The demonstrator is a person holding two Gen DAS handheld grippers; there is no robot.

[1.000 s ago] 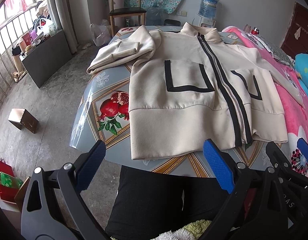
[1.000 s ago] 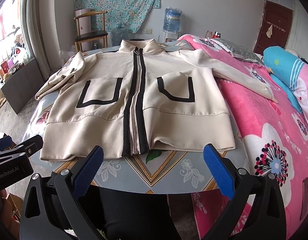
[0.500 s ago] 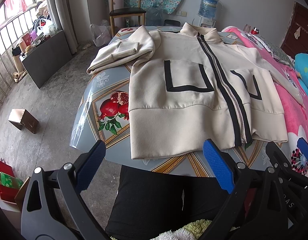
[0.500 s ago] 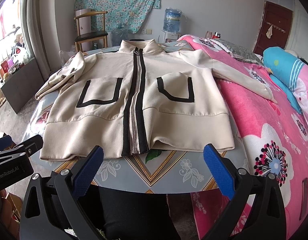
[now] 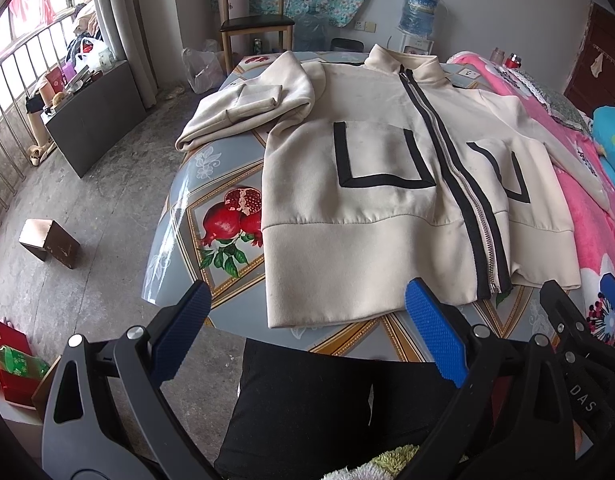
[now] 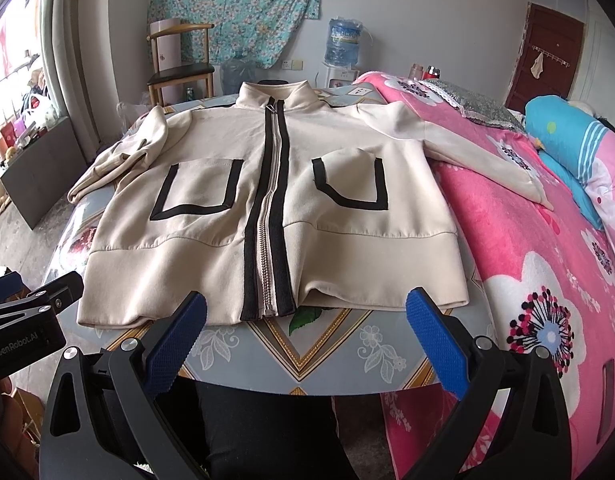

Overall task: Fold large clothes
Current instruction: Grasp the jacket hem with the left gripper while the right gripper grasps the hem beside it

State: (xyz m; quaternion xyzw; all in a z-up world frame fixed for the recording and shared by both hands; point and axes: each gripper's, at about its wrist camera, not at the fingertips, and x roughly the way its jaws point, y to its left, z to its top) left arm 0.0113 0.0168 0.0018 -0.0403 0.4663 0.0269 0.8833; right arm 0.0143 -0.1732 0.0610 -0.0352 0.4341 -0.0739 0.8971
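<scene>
Garment: the cream zip-front jacket with black zipper bands and black-outlined patch pockets (image 6: 267,200) lies front-up and zipped on the round table with a blue-grey floral and pomegranate-print cover (image 5: 211,216), collar at the far side, hem toward the person. Flat and face-up, it presents both side edges and both sleeves for folding.

Left sleeve: the cream left sleeve (image 5: 243,110) is bunched and doubled on itself at the far-left table edge, beside the body panel. It likely needs straightening before it can fold inward.

Right sleeve: the cream right sleeve (image 6: 487,156) extends off the table onto the pink flower-print blanket (image 6: 527,280) of the adjoining bed, since the garment is wider than the tabletop.

Hem: the cream ribbed hem band (image 6: 187,272) sits just inside the near table rim, the closest part to both tools.

Left gripper: the black two-finger gripper with blue textured pads (image 5: 307,328) hovers over the near rim, jaws spread wide, nothing between the pads. It lines up with the hem's left half.

Right gripper: the matching black gripper with blue pads (image 6: 307,332) hovers at the near rim, jaws likewise spread and empty, centred near the zipper's lower end.

Stage (judgement): no fold is made yet; both tools hold a ready stance for a first grasp.

Risk (judgement): the soft fabric may drag and wrinkle if lifted at one point only.
</scene>
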